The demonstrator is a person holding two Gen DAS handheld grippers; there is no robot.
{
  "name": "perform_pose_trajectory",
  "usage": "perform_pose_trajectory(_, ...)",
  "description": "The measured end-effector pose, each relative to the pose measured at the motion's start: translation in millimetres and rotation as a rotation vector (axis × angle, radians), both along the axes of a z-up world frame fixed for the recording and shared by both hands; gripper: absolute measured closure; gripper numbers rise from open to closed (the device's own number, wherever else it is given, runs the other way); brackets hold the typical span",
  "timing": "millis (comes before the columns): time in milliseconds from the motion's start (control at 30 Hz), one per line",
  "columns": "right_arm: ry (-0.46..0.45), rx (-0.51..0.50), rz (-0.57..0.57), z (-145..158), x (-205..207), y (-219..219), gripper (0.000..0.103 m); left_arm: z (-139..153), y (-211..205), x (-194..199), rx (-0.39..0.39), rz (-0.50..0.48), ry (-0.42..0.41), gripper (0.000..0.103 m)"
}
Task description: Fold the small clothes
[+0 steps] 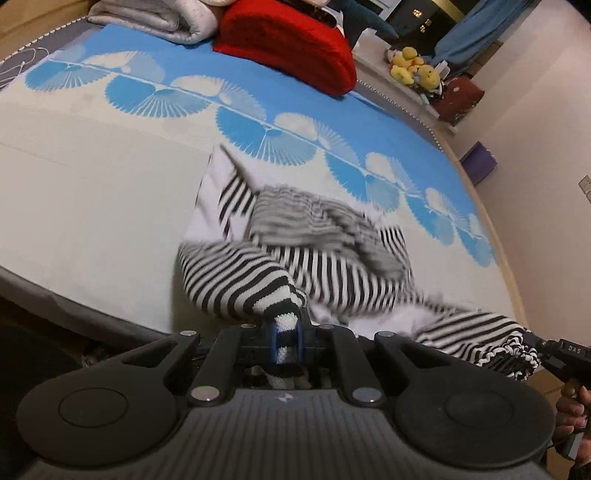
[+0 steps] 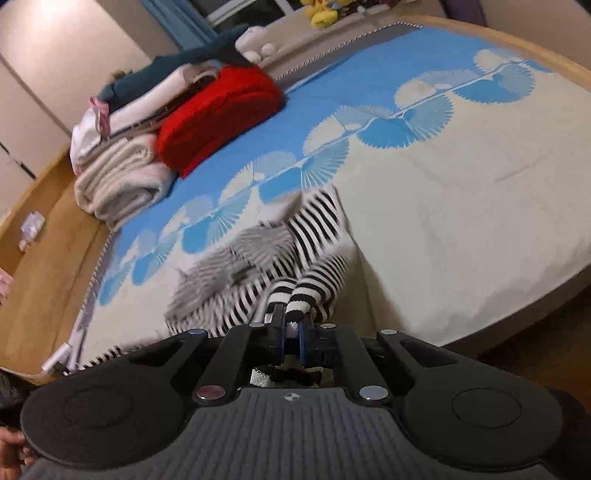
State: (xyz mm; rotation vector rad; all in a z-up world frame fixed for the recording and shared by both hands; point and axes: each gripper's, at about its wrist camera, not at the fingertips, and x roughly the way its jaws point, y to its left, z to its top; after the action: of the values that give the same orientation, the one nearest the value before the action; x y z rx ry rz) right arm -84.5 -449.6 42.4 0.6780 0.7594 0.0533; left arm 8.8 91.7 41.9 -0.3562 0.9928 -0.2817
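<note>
A small black-and-white striped garment (image 1: 314,240) lies bunched on the bed, its near edge lifted off the cover. My left gripper (image 1: 286,338) is shut on one striped corner of it, with cloth pinched between the blue pads. In the left wrist view the right gripper (image 1: 546,349) shows at the right edge, holding another corner with a frilled hem. In the right wrist view my right gripper (image 2: 293,338) is shut on a striped fold of the garment (image 2: 280,254), which trails away across the bed and looks blurred.
The bed cover (image 1: 92,184) is cream with blue fan shapes. A red folded blanket (image 1: 288,44) and a grey-white folded blanket (image 1: 155,18) lie at the far side. Yellow plush toys (image 1: 413,68) sit on a ledge beyond. A wooden bed frame (image 2: 48,236) runs along the left.
</note>
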Motion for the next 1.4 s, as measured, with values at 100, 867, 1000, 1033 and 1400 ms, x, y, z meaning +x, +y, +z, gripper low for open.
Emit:
perform_pose_trajectory(100,-0.008,0.014,-0.004,-1.6,20.6,-2.5,0.097,-3.5,0.0,28.5,-0.006,0.01,0.011,0.093)
perform_pose_trajectory(867,0.105,-0.419,0.172,-118.6,239.2,10.0,0.053,-104.5,16.1,229.0,0.262,-0.078,-0.022,0.046)
perform_pose_trajectory(1000,0.089,-0.496,0.234,-127.2,249.7,23.5,0.051,-110.8,5.1,236.2,0.272,-0.068,-0.036,0.037)
perform_pose_trajectory(1033,0.096,-0.506,0.239,-131.3,254.0,25.1,0.051,-113.0,1.2,240.5,0.281,-0.065,-0.038,0.035)
perform_pose_trajectory(1400,0.108,-0.628,0.381,-151.1,287.6,60.4,0.091,-133.1,-35.2,272.6,0.393,-0.147,-0.06,0.071)
